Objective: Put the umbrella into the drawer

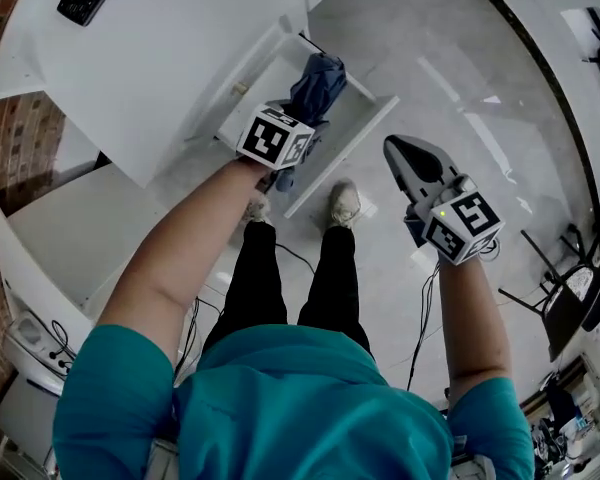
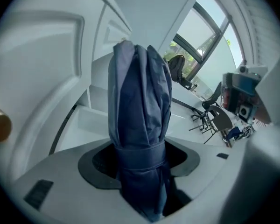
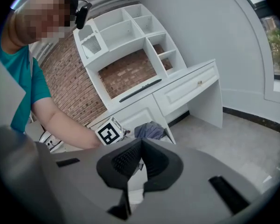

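We hold the folded blue umbrella (image 2: 140, 97) in our left claw (image 2: 140, 164), its 2 jaws clamped wide on the strapped bundle. Just below and beyond that claw sits the open white drawer (image 1: 365, 118). Our right claw (image 3: 139, 162), well aside, is closed, empty.

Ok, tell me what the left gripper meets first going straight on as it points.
Probably the open drawer: the left gripper, shut on the umbrella, points down into it; the umbrella's far end would touch first.
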A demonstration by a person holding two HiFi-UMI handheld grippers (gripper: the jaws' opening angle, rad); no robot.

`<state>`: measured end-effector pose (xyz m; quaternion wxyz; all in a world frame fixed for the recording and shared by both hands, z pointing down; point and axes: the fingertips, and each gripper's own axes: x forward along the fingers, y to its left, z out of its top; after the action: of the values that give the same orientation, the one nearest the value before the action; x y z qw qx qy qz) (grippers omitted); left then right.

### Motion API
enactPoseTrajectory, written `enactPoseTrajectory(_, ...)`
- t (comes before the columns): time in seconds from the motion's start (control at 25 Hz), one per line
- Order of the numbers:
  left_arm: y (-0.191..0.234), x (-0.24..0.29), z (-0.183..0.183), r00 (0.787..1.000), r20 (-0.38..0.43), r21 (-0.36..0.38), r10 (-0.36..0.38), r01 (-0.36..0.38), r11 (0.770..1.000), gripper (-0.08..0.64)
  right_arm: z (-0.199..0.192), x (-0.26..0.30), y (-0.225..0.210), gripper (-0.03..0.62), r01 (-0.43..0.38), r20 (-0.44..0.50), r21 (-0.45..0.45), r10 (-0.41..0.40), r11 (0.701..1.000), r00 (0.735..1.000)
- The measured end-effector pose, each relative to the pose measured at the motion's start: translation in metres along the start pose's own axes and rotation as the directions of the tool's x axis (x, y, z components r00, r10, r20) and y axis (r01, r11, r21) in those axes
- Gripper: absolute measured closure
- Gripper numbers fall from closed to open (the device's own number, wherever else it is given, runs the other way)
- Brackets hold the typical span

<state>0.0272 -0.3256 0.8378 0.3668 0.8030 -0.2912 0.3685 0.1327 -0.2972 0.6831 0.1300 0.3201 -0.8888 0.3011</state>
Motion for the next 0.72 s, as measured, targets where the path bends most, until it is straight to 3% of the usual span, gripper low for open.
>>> enactPoseTrajectory(0.28,0.054,0.053,-0.021,1.000,-0.004,-0.204,0.026,-0.026,0.979,0.285,-0.045,0.009,-0.020,0.569,0.004,-0.041,0.046,-0.003,0.999,0.999)
enactPoseTrajectory(0.6,0.088,0.099,-0.055,0.998,-0.048,-0.313,0.044,-0.057,0.948,0.285,-0.060,0.020,-0.047,0.569,0.029,-0.021,0.039,-0.028,0.999,0.999)
enactPoseTrajectory(0.72,0.096,0.110,-0.061,0.996,-0.063,-0.322,0.058,-0.075,0.944,0.285,-0.061,0.023,-0.049,0.569,0.028,-0.014,0.028,-0.028,0.999,1.000)
